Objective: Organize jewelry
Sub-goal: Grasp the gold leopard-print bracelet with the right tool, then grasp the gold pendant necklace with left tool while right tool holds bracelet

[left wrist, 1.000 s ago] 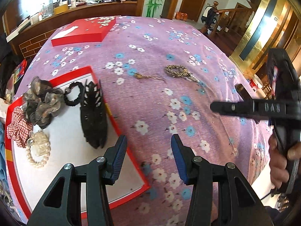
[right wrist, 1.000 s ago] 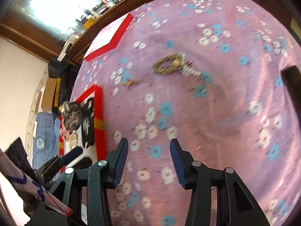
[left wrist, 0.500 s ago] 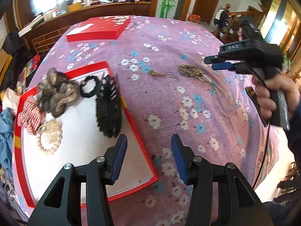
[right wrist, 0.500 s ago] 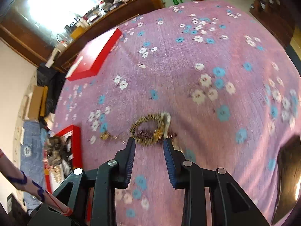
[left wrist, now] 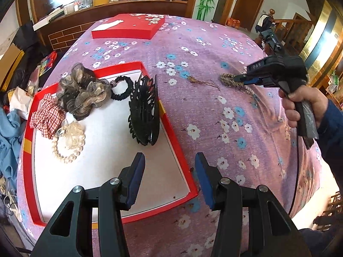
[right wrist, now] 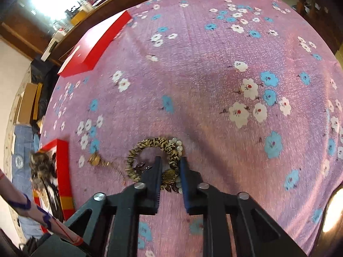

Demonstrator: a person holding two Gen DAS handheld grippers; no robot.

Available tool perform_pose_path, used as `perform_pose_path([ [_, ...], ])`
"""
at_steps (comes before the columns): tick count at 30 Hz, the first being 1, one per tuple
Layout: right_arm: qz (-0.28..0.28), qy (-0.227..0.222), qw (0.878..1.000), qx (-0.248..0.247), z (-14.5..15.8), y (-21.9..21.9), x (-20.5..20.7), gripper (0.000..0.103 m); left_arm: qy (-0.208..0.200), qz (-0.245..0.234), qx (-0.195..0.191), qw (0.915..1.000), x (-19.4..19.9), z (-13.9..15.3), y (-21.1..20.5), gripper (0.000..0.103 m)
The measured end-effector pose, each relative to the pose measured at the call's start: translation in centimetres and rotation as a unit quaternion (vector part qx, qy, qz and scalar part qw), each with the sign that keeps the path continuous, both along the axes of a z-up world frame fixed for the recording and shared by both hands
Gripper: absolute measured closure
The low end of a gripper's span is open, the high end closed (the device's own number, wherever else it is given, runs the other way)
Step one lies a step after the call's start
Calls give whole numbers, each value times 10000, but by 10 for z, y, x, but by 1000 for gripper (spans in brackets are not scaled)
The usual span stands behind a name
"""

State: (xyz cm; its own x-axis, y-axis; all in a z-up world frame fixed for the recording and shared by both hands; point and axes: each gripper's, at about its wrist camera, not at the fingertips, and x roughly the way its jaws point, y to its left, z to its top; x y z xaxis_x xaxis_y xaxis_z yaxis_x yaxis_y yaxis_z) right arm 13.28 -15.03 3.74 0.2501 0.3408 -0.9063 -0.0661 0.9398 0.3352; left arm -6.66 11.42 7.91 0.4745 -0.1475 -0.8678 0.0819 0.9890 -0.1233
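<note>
Now down on the leopard scrunchie [right wrist: 137, 160] lying on the purple cloth [right wrist: 193, 75], far from a moment ago. Right gripper [right wrist: 169, 167] closing around its band; left gripper [left wrist: 169, 171] open, holding nothing over the red tray [left wrist: 180, 137]. Nearly ready to lift.

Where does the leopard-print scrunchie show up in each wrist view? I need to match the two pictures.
Left wrist: leopard-print scrunchie right of centre, on the cloth, at the right tool tips.
Right wrist: lower centre, its rim between the closing jaws.
Shared landmark: gold pendant just left of it.
</note>
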Motion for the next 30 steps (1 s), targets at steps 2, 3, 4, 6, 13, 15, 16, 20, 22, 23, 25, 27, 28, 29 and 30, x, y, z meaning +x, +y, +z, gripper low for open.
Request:
perform_pose_path([
  [2,78,-19,9999,93,8,0,-17,90,-5,-58,-19,10000,4,1,-3,56],
  [3,127,-8,9998,146,11,0,-26,90,-8,-89,-34,10000,6,1,-4,56],
  [4,172,11,9997,197,14,-1,-38,90,-2,-116,-49,9999,8,1,-5,56],
  [6,267,47,9989,388,21,-4,-68,90,14,-190,-105,9998,14,2,-9,56],
  [13,89,-11,9980,621,31,-28,-143,90,90,-461,-281,9985,43,4,-25,56],
  [15,33,-80,9990,440,32,-33,-152,89,179,-451,-347,9982,60,2,-29,56],
  [16,-22,-95,9992,389,32,-37,-156,89,251,-409,-405,9980,71,1,-31,56],
  [20,-344,-9,9989,329,27,-58,-169,89,423,-215,-580,9972,113,-4,-38,56],
  [22,-445,15,9984,342,25,-65,-174,89,514,-82,-556,9971,135,-10,-42,56],
  [23,-490,26,9982,349,24,-68,-177,89,581,-16,-534,9969,147,-14,-45,56],
  [25,-545,42,9978,376,23,-71,-182,89,667,-27,-588,9960,168,-22,-50,57],
  [27,-551,47,9978,375,21,-74,-186,89,690,77,-355,9970,184,-31,-53,57],
  [28,-550,44,9978,378,21,-74,-187,89,741,88,-330,9967,190,-36,-54,57],
  [29,-552,37,9977,388,22,-75,-189,89,851,91,-381,9956,198,-43,-55,58],
  [30,-559,29,9977,390,22,-76,-190,89,903,118,-397,9951,202,-47,-56,59],
])
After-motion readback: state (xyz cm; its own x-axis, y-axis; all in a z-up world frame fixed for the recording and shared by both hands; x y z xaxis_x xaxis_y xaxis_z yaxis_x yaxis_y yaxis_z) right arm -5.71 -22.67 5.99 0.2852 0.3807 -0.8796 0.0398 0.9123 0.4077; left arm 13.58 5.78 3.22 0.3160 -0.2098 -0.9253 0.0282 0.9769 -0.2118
